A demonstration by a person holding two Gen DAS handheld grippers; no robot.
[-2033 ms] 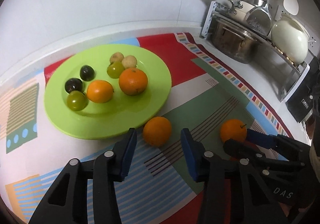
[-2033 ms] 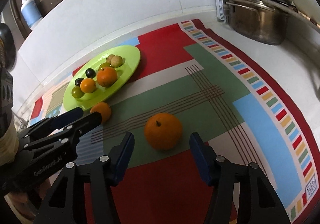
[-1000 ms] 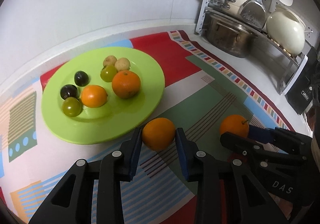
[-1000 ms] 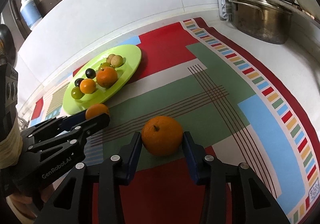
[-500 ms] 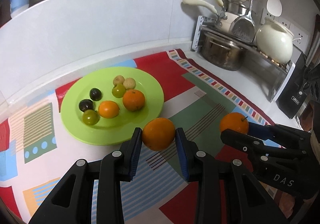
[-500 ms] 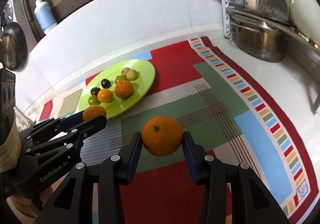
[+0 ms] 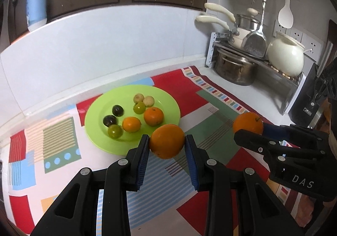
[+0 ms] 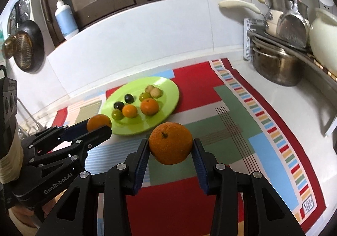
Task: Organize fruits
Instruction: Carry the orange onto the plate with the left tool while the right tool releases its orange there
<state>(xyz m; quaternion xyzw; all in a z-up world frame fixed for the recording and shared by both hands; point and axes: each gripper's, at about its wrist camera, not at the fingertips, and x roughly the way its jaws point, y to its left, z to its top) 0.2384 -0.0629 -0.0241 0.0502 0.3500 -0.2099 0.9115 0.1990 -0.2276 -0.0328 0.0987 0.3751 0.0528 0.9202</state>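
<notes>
My left gripper [image 7: 167,144] is shut on a smooth orange [image 7: 167,140], held in the air above the patterned cloth. My right gripper [image 8: 170,147] is shut on a larger orange with a stem [image 8: 170,143], also lifted off the cloth. Each held orange shows in the other view too: the right one [image 7: 248,123], the left one [image 8: 99,122]. Beyond both grippers lies a green plate [image 7: 166,101] [image 8: 168,88] with two oranges, two green fruits, two dark fruits and two small pale ones on it.
A patterned cloth [image 8: 231,109] covers the white counter. A steel pot [image 8: 278,65], pans and a white jar [image 7: 286,59] crowd a rack at the right. A blue soap bottle [image 8: 64,19] stands on the ledge behind, and a black appliance [image 7: 305,99] sits at the far right.
Both grippers have risen with their oranges, which left the cloth. The plate and cloth now look smaller and farther below, and more of the wall and cupboards shows.
</notes>
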